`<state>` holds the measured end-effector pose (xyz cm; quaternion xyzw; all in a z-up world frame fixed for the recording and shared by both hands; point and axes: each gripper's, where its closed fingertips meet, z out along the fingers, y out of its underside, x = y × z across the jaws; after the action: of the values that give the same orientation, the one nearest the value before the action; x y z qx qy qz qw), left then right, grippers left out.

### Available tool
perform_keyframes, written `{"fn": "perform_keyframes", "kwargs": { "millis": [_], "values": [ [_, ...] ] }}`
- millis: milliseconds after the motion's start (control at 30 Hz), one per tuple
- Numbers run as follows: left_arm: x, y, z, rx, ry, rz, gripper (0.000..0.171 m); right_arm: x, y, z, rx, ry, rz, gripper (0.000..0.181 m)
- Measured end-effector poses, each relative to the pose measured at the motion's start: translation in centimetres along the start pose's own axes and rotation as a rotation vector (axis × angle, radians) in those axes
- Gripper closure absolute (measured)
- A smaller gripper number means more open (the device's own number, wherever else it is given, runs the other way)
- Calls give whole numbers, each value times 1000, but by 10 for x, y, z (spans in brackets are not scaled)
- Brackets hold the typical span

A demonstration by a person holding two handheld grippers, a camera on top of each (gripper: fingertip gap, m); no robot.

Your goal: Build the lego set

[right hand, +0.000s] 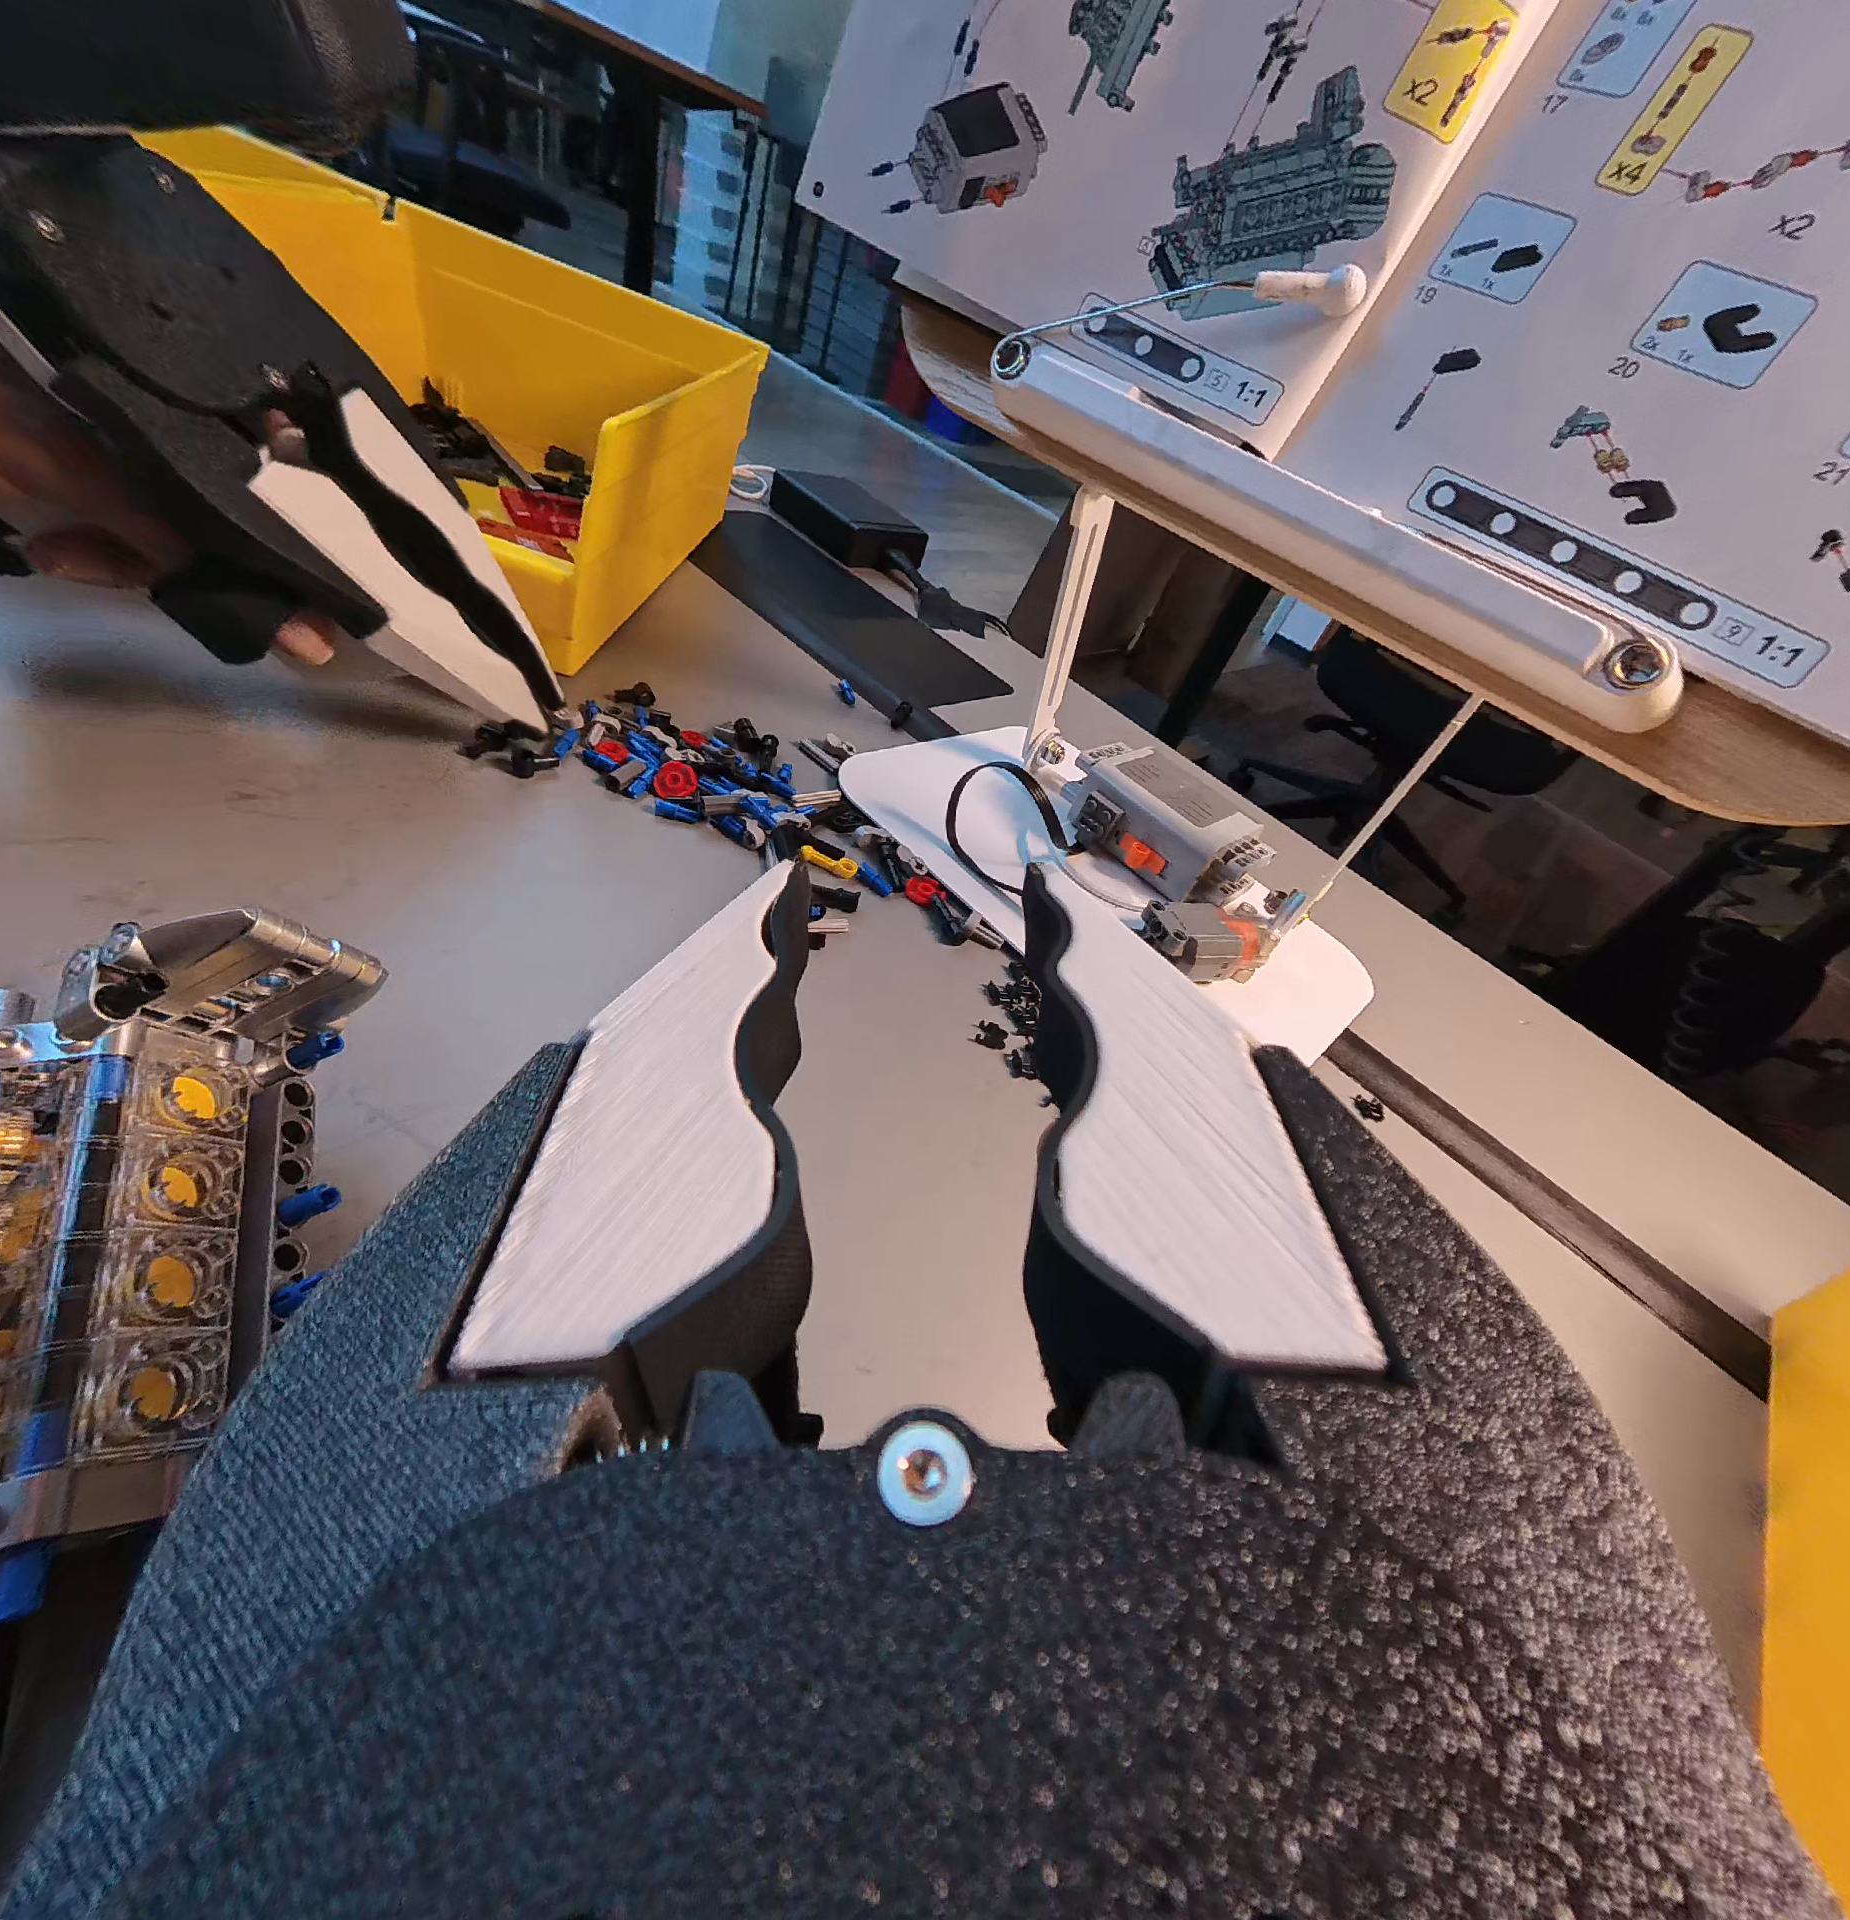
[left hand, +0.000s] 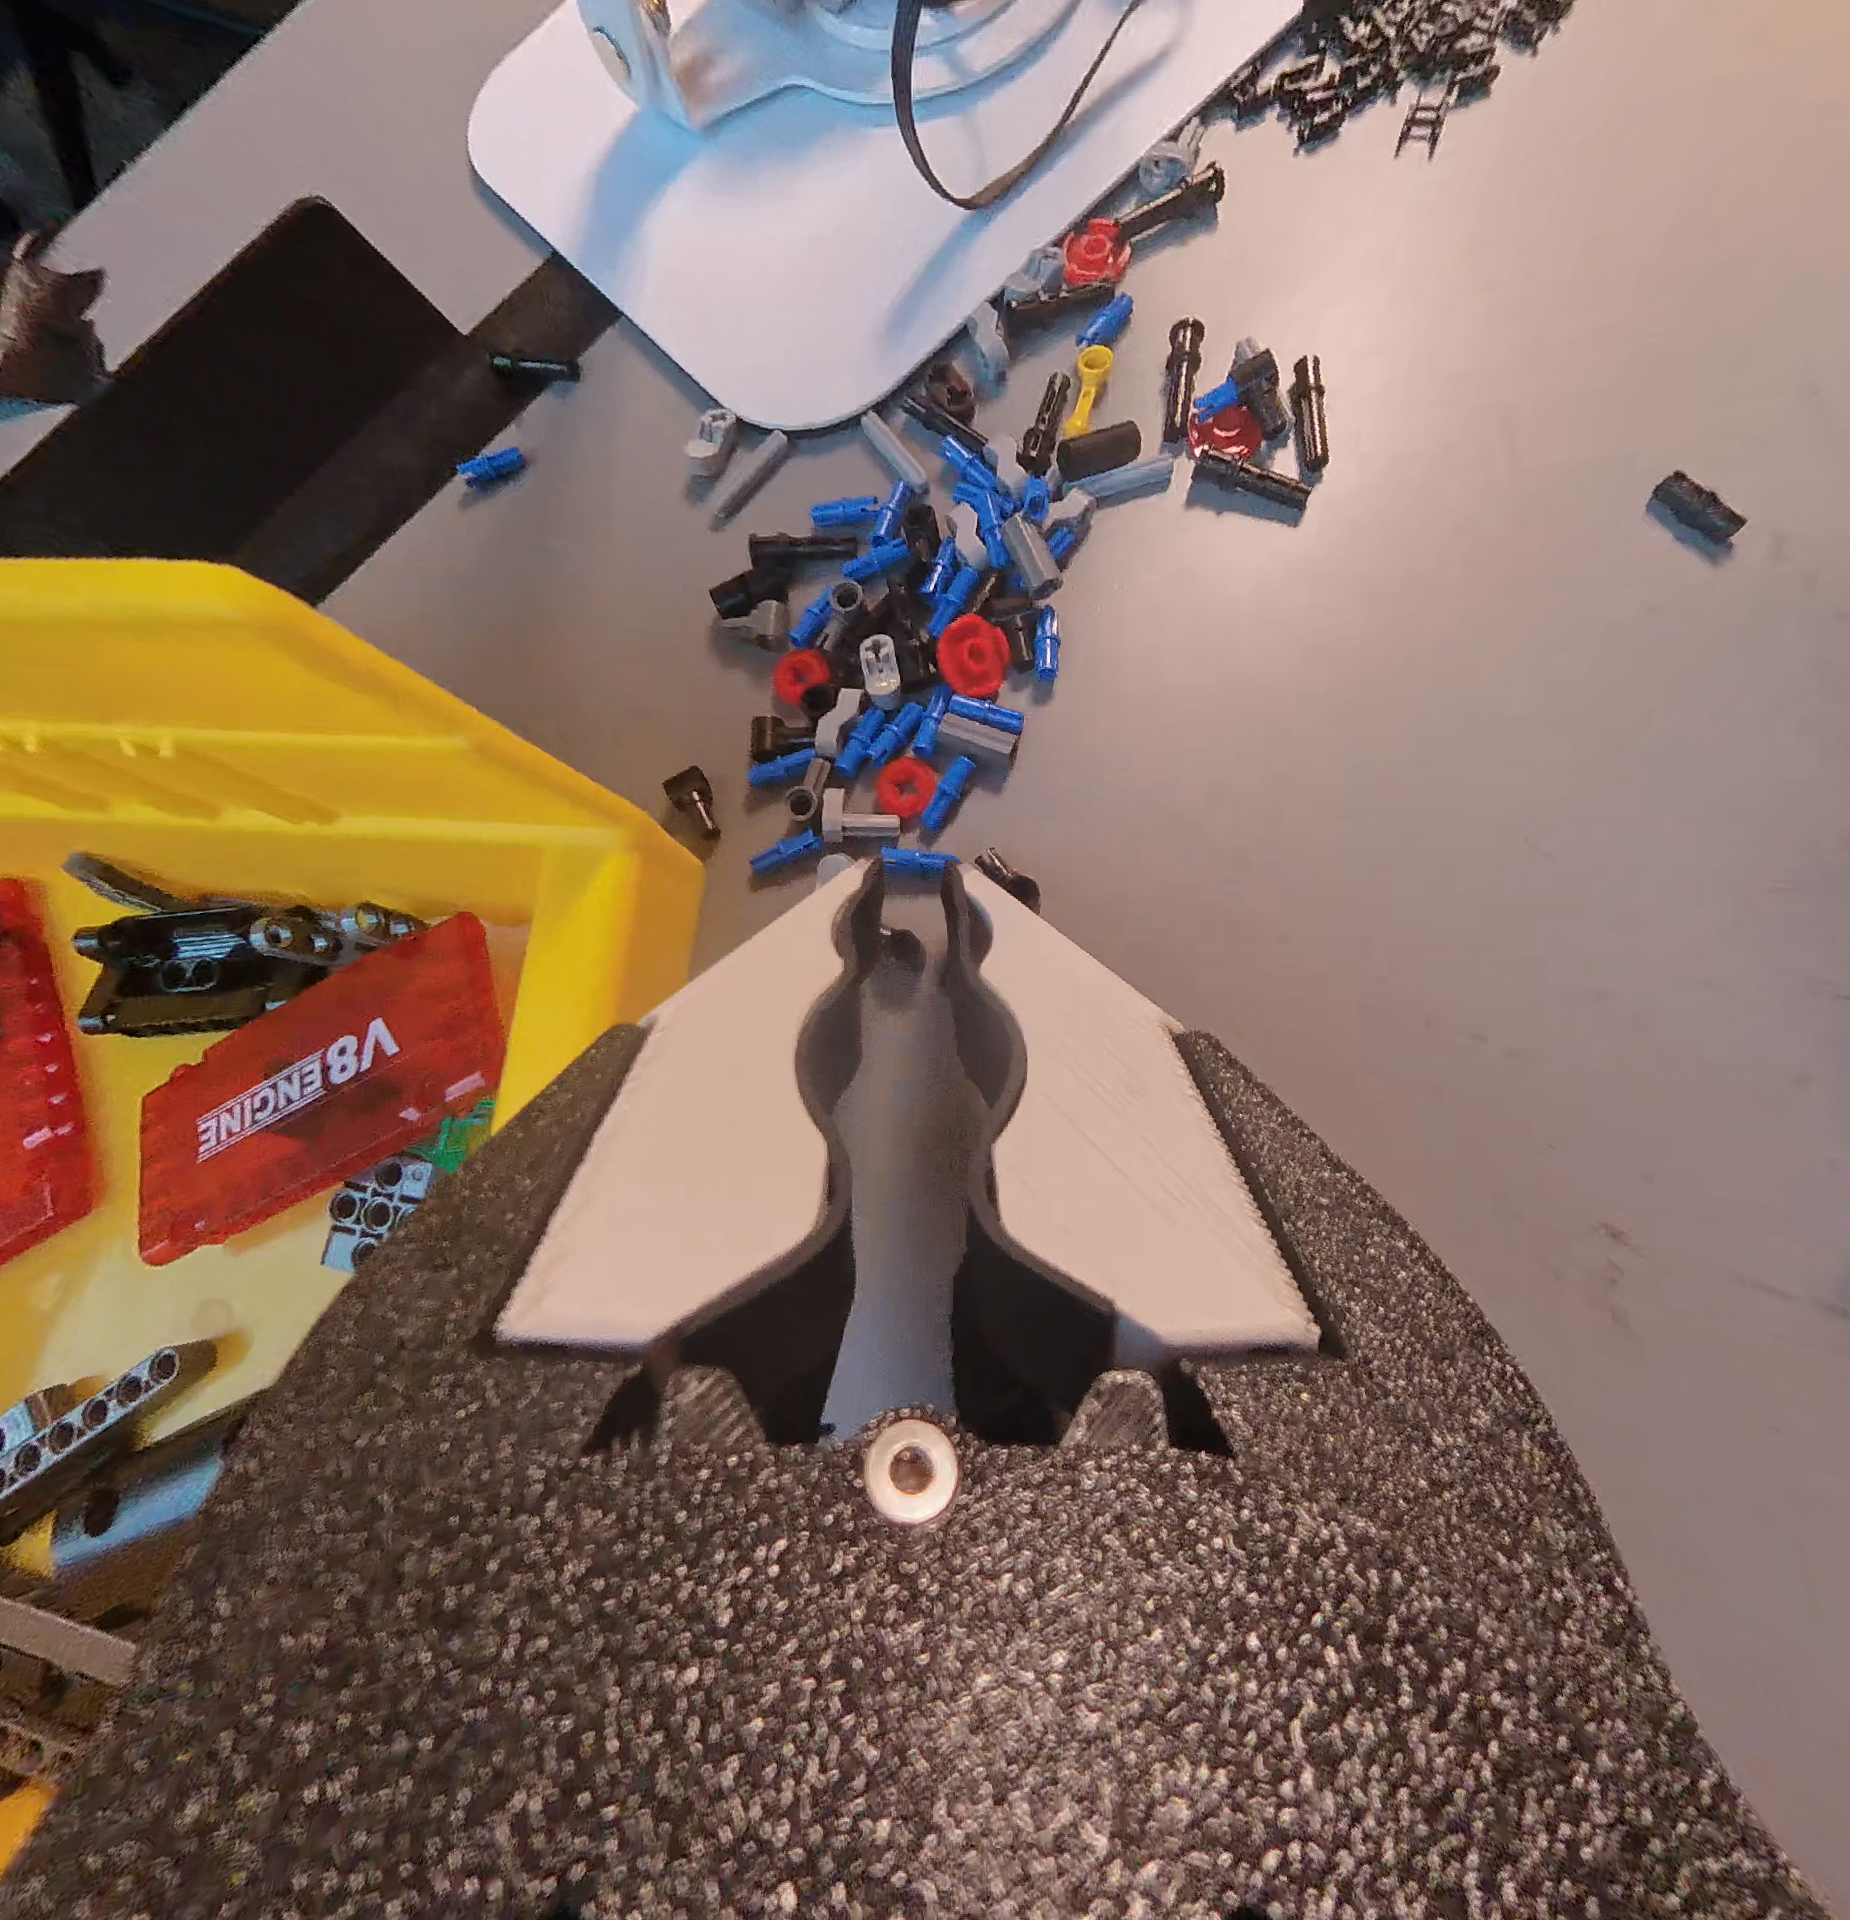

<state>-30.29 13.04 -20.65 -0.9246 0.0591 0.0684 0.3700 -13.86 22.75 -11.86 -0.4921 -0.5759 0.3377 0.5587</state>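
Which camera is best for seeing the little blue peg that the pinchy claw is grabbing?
The left wrist view is best: the blue peg sits crosswise at the left gripper tips, close and sharp. In the right wrist view the left gripper is far off, and the peg at its tips is too small to make out.

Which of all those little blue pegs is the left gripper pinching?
The blue peg lying crosswise between the left gripper fingertips, at the pile's near edge.
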Motion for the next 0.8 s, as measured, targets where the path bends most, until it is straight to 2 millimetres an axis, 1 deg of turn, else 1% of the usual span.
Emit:
{"fn": "perform_keyframes", "kwargs": {
  "millis": [200, 300, 400, 600, 667, 733, 800],
  "values": [
    [2, 4, 9, -31, 30, -42, 161, -1, 0, 0, -2, -5, -1, 141],
    [4, 3, 10, -28, 56, -62, 162, -1, 0, 0, -3, -7, -1, 141],
    [6, 3, 10, -23, 77, -67, 168, -2, 1, 1, -5, -9, -4, 141],
    [6, 1, 10, -5, 71, -41, 169, -3, 1, 1, -6, -12, -12, 141],
    [6, -2, 7, 19, 62, -20, 169, -3, 1, 1, -5, -12, -9, 141],
    [8, -8, -3, 51, 63, 3, 169, -2, 0, 0, -2, -13, -4, 141],
    [19, -10, -16, 64, 103, 42, 169, -1, 0, 0, 1, -13, 4, 141]
  ]
}}
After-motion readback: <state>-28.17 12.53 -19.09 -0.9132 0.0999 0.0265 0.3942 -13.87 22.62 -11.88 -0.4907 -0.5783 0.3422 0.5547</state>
